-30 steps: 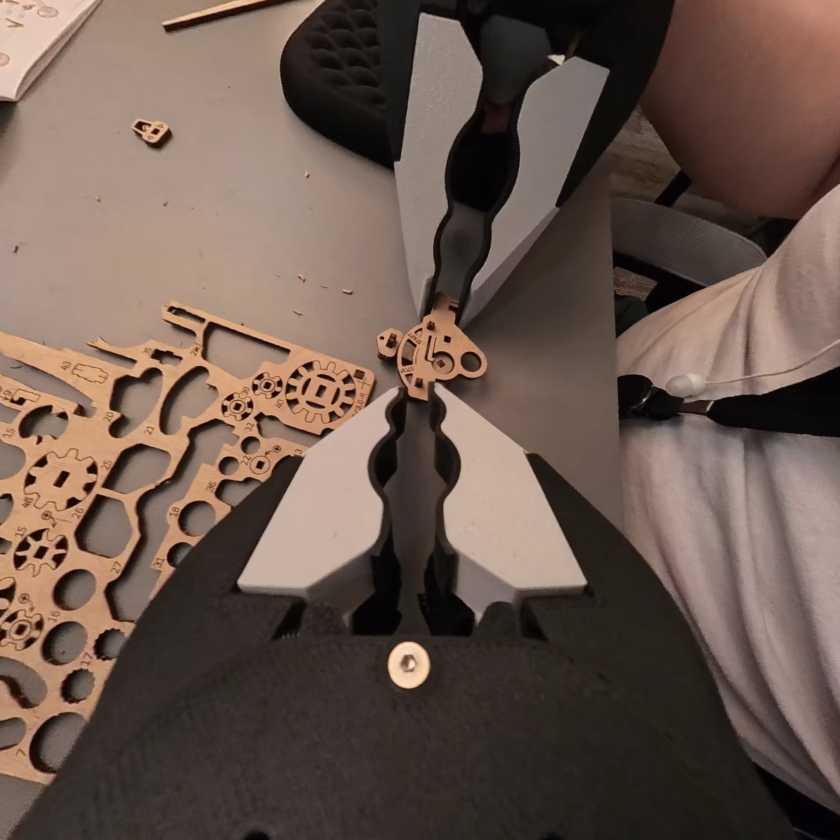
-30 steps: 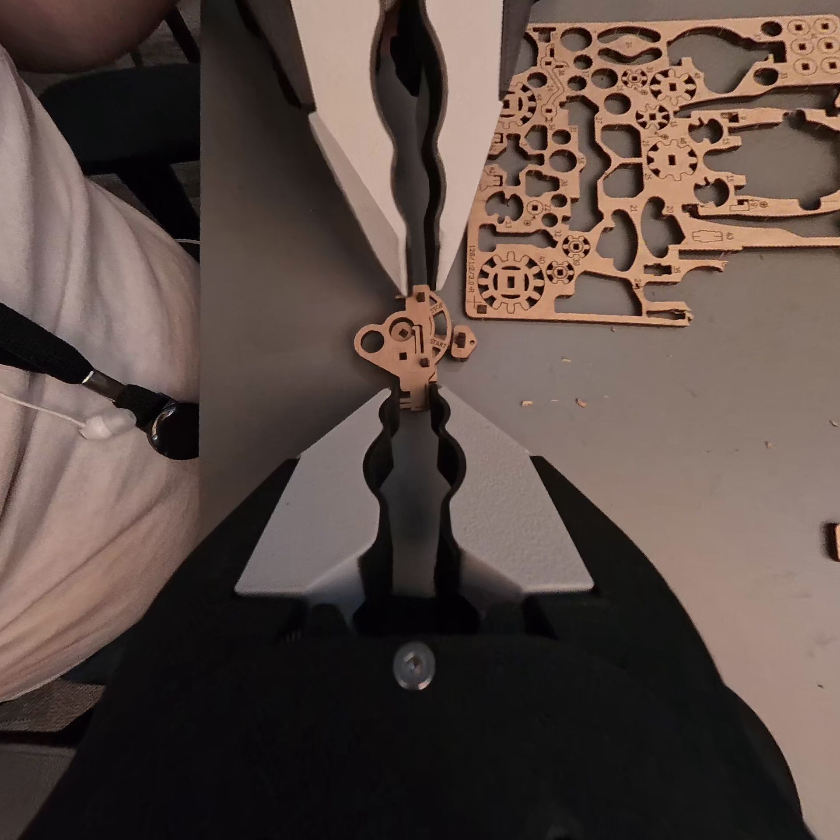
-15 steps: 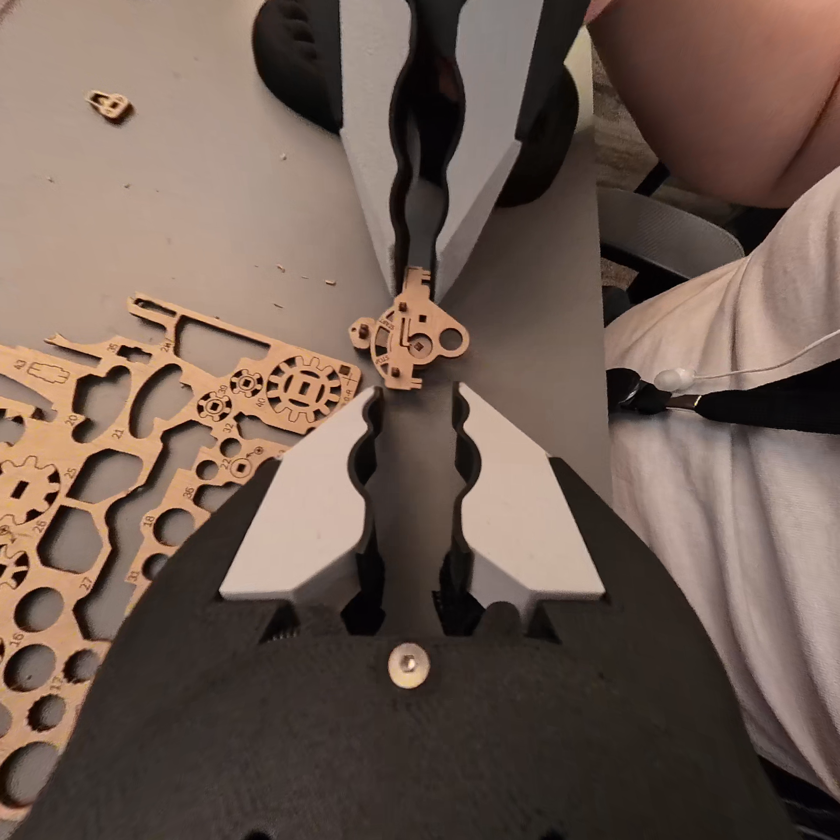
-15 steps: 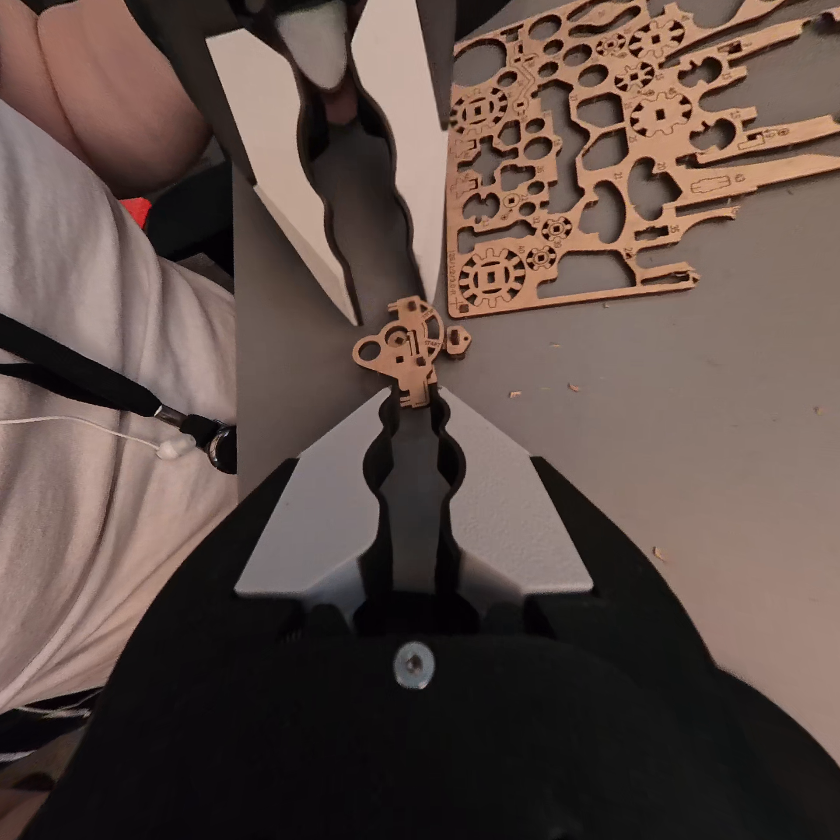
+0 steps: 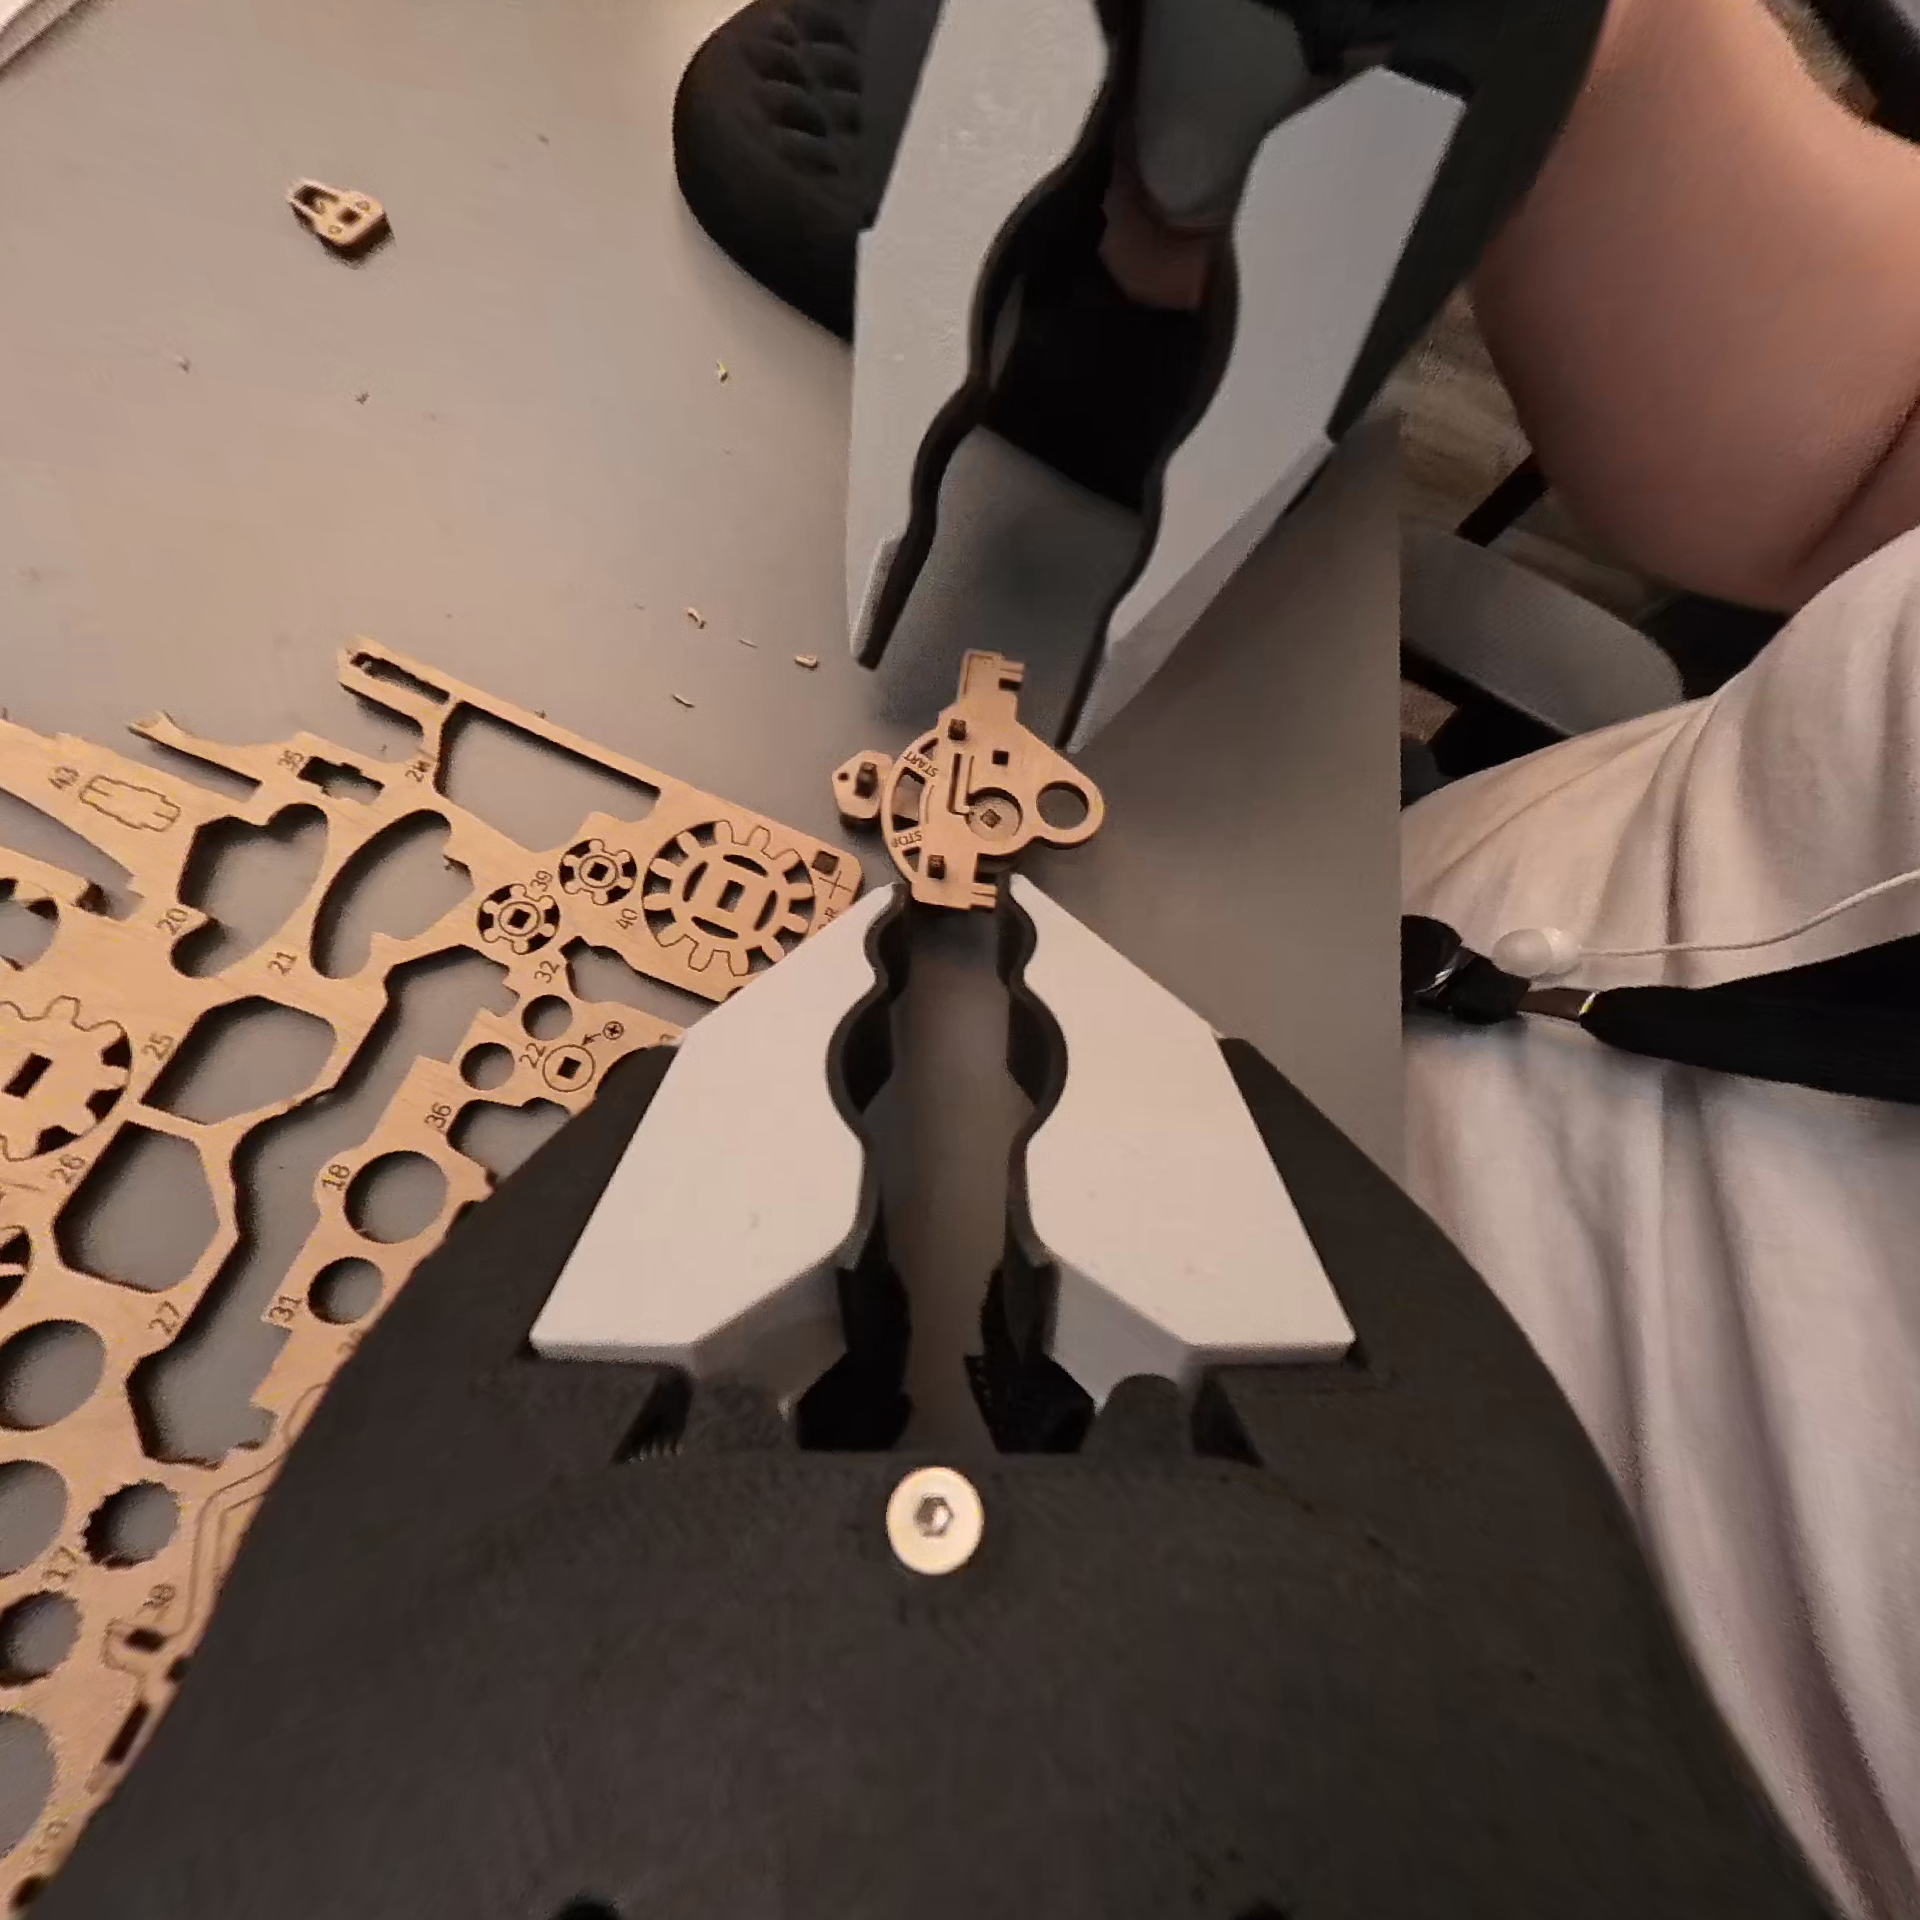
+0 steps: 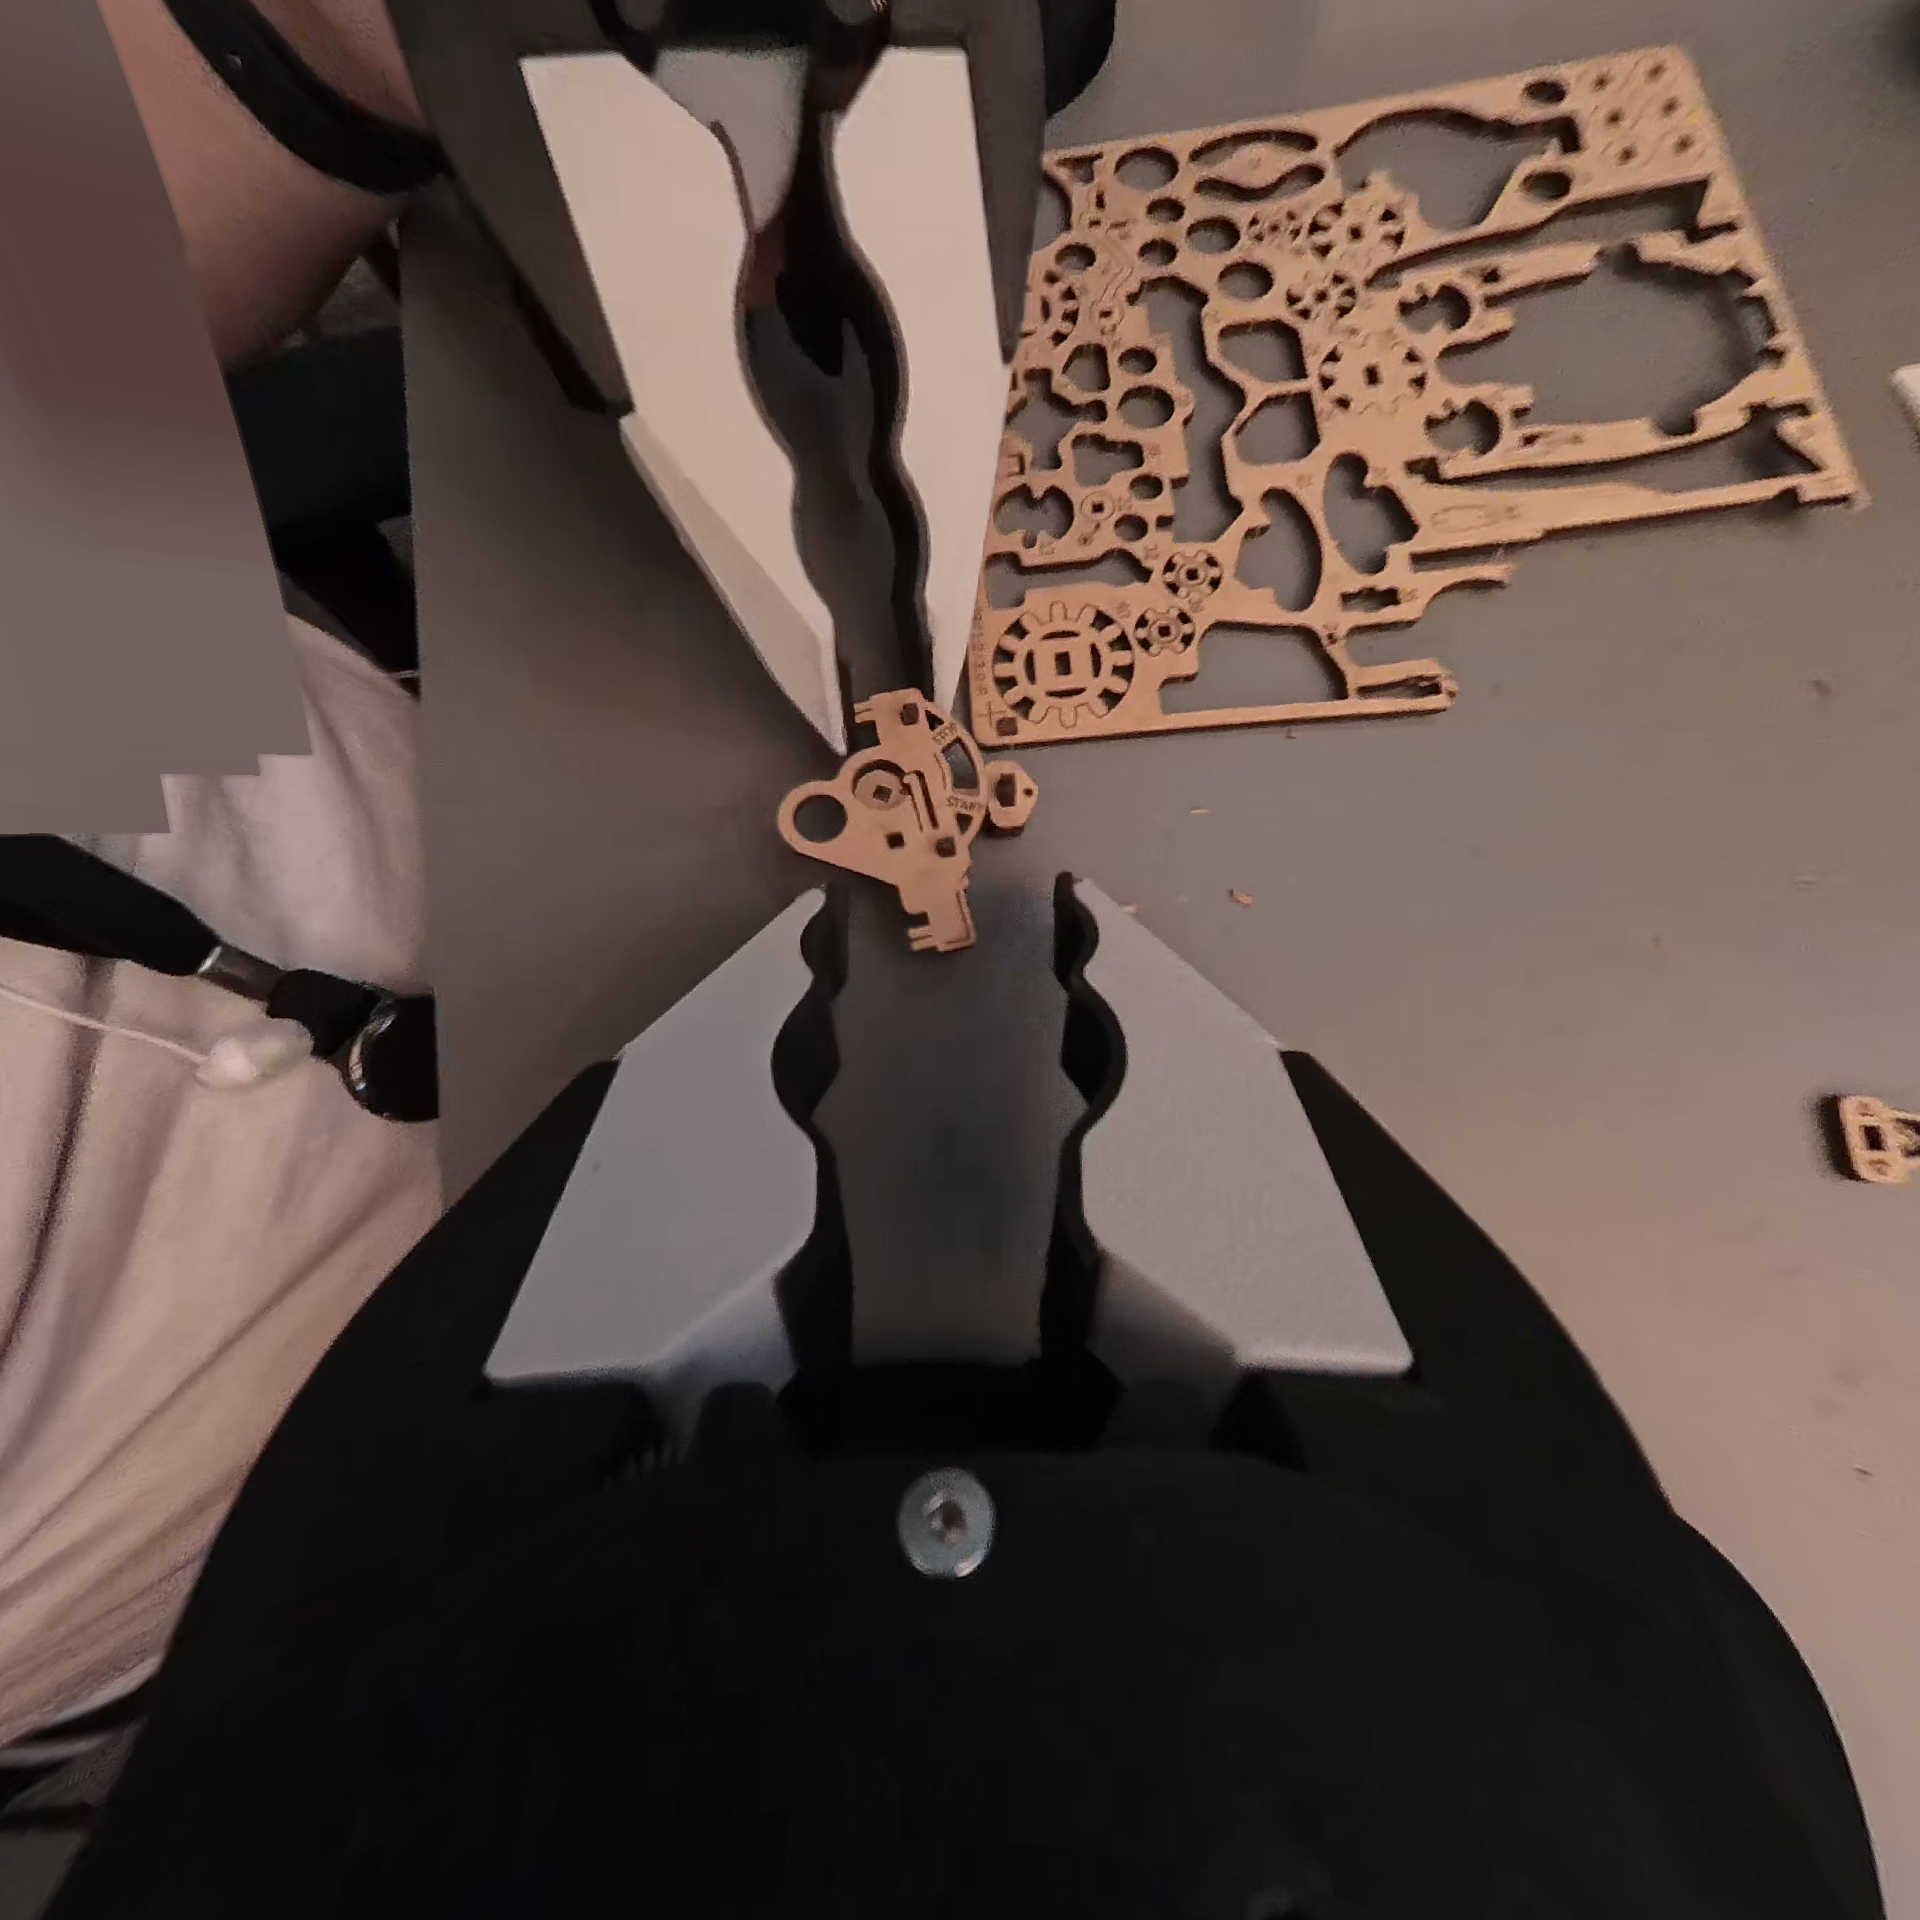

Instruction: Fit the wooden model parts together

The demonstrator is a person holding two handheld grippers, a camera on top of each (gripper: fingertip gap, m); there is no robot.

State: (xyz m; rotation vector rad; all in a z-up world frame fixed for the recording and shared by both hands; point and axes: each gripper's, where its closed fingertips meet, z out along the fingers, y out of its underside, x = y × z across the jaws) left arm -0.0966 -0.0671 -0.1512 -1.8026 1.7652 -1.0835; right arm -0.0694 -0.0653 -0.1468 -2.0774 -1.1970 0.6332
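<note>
A small wooden assembly [image 5: 977, 810] with a round loop, a curved scale and a key-shaped tab hangs between my two grippers above the grey table [image 5: 416, 416]. My left gripper [image 5: 954, 899] is shut on its blunt end. My right gripper [image 6: 940, 894] is open, its fingers standing either side of the key-shaped tab without touching it. The assembly [image 6: 894, 810] also shows in the right wrist view, with the left gripper [image 6: 888, 727] closed on its far end. The right gripper [image 5: 971, 691] shows open at the top of the left wrist view.
A laser-cut wooden sheet [image 5: 436, 1112] with gears and many empty cut-outs lies flat beside the grippers, also in the right wrist view [image 6: 1631, 156]. A small loose wooden piece [image 5: 338, 213] lies farther off. The table edge and a person in a white shirt [image 5: 1662, 1247] are close. Both grippers' tips are close together, under 4 cm apart.
The left gripper, open half a second ago, has shut on the assembly's blunt end. The right gripper, which held the key-shaped tab, has opened and let go.
</note>
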